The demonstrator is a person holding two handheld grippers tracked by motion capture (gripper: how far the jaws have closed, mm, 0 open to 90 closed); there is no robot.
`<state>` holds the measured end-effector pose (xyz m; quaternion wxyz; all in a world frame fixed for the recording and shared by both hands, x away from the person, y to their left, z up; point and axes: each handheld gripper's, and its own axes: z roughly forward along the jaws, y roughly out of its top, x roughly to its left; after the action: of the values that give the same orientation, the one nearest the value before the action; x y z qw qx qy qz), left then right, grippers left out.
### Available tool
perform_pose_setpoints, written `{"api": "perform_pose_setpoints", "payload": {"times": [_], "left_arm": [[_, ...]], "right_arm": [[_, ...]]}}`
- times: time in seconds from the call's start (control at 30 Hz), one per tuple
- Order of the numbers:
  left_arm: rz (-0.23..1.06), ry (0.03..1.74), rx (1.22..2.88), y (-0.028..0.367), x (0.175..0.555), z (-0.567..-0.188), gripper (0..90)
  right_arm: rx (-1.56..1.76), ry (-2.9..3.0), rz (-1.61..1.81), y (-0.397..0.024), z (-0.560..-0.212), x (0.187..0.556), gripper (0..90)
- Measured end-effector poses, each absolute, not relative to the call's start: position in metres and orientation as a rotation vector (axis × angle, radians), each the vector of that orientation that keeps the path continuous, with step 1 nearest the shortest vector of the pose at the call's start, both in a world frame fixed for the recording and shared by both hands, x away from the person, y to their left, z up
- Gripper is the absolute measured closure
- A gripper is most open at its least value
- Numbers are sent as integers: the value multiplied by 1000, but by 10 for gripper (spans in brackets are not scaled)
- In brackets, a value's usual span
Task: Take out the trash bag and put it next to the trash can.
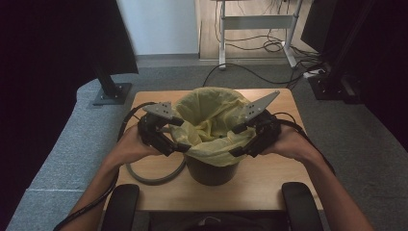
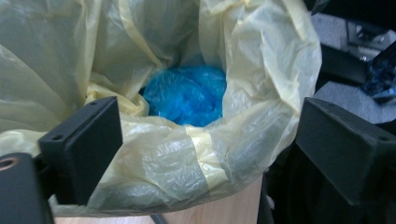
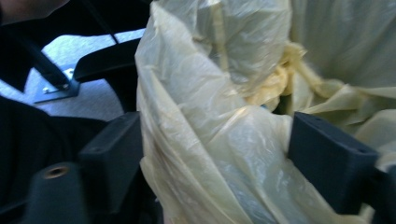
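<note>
Both claws are straddling the yellow bag's (image 1: 211,122) rim on the bin (image 1: 211,171). The left claw (image 1: 180,137) is standing released. The right claw (image 1: 236,139) is also unclenched, with bag film between its jaws.

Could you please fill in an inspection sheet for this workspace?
Surface: wooden table, bare around the bin.
Job's things: dark bin lined with a yellow bag; something blue lies inside.
Clutter: nothing seen.
Grippers: left gripper and right gripper each have the bag's rim between open jaws.
Cables: one cable loops on the table; floor cables behind.
Surroundings: grey carpet, desk frame.
</note>
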<state>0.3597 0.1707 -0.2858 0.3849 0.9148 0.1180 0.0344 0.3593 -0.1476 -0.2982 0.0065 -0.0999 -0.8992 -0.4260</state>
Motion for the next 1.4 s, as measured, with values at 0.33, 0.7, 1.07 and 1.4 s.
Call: {"api": "perform_pose_setpoints", "payload": {"times": [0.33, 0.7, 1.07, 1.4], "left_arm": [[-81, 248, 2302, 177, 362, -289, 435], [-75, 332, 2220, 185, 370, -275, 717], [-112, 335, 2272, 166, 373, -284, 479], [-11, 410, 2230, 182, 378, -262, 878]], "right_arm": [[-232, -2757, -1275, -150, -293, 359, 651], [-290, -2799, -1356, -149, -279, 367, 867], [-392, -2785, -1493, -148, -270, 386, 872], [-411, -2786, -1528, -146, -266, 392, 813]]}}
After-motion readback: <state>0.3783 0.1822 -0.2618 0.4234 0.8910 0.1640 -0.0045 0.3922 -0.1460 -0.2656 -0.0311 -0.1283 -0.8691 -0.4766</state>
